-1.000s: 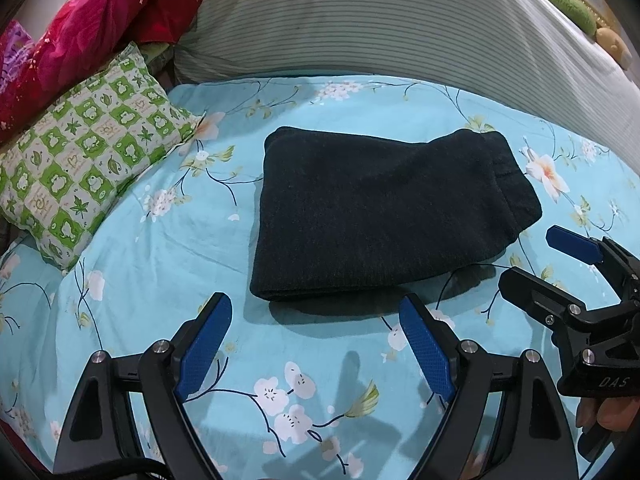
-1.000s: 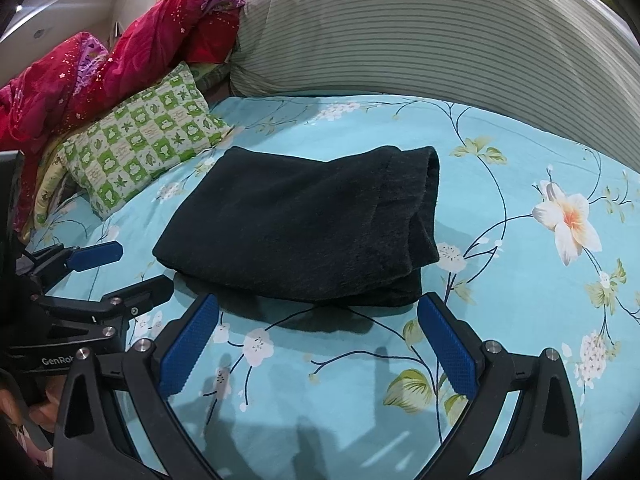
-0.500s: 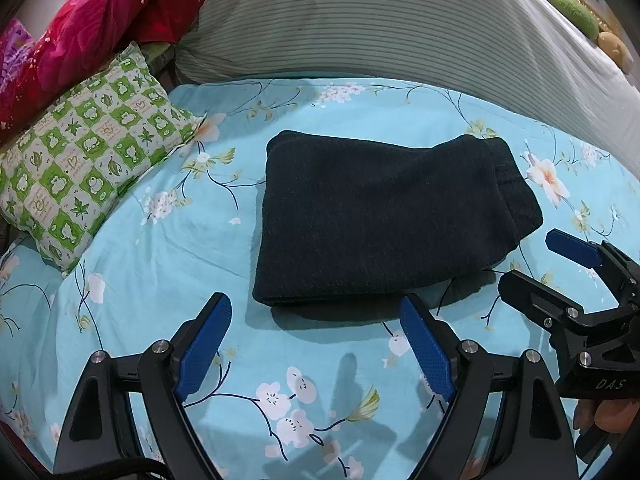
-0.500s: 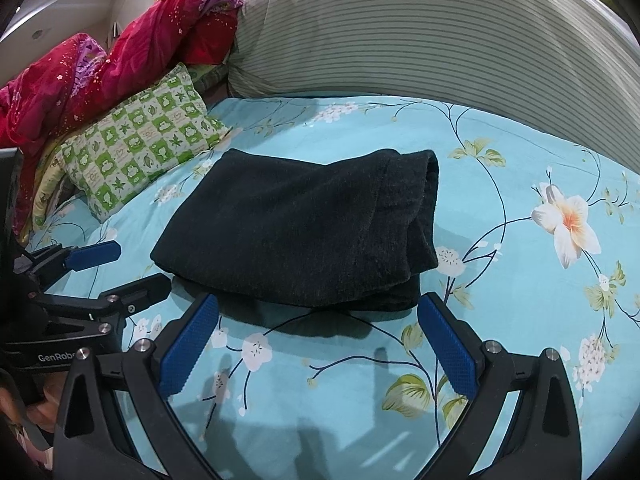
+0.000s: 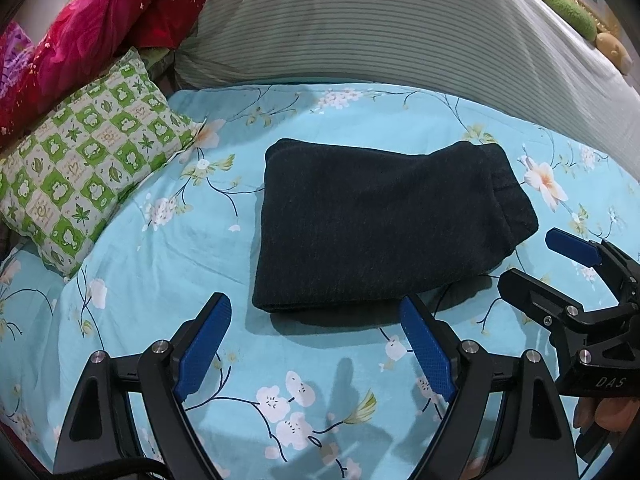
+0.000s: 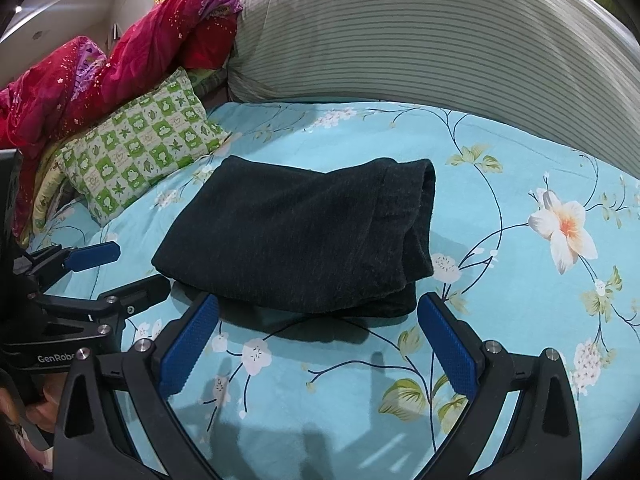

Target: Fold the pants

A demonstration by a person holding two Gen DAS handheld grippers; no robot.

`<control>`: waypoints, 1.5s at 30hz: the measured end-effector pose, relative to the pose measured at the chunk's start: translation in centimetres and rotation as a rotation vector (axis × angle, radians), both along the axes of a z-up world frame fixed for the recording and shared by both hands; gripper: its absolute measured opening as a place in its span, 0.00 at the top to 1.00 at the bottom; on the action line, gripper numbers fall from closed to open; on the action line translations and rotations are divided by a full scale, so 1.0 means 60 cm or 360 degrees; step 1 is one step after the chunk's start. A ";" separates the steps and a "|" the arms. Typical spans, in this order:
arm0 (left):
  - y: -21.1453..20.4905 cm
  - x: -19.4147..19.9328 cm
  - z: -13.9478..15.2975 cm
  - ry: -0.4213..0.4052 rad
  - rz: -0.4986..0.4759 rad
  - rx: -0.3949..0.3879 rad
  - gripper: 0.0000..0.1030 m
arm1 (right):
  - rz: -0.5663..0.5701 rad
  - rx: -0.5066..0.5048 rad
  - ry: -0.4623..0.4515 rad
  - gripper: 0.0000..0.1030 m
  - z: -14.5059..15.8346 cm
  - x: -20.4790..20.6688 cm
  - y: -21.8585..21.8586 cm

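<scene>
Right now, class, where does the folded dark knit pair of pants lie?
In both wrist views the folded dark knit pair of pants lies mid-frame on the blue floral bedsheet, just beyond both open grippers, with the green checked pillow to its left.

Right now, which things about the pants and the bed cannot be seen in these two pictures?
- Pants: the layers and folds underneath, hidden by the top layer in both views.
- Pillow: its left end, behind the red blanket in the right wrist view.
- Toy: cut off by the edge of the left wrist view.
- Hands holding each gripper: only fingertips show at the edges.
</scene>
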State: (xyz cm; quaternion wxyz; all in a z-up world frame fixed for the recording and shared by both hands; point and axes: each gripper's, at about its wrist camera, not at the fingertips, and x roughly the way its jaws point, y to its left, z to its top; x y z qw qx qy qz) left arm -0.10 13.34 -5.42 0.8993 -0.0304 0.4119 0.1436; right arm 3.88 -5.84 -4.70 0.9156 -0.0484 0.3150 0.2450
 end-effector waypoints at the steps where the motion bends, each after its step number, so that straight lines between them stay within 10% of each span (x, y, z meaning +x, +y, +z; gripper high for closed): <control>1: -0.001 0.000 0.000 0.0001 0.0000 0.0001 0.16 | 0.0000 0.0000 0.0000 0.03 0.000 0.000 0.000; 45: -0.003 0.004 0.011 -0.0016 -0.0001 -0.0018 0.16 | 0.0009 0.0020 -0.0008 0.03 0.012 0.006 -0.004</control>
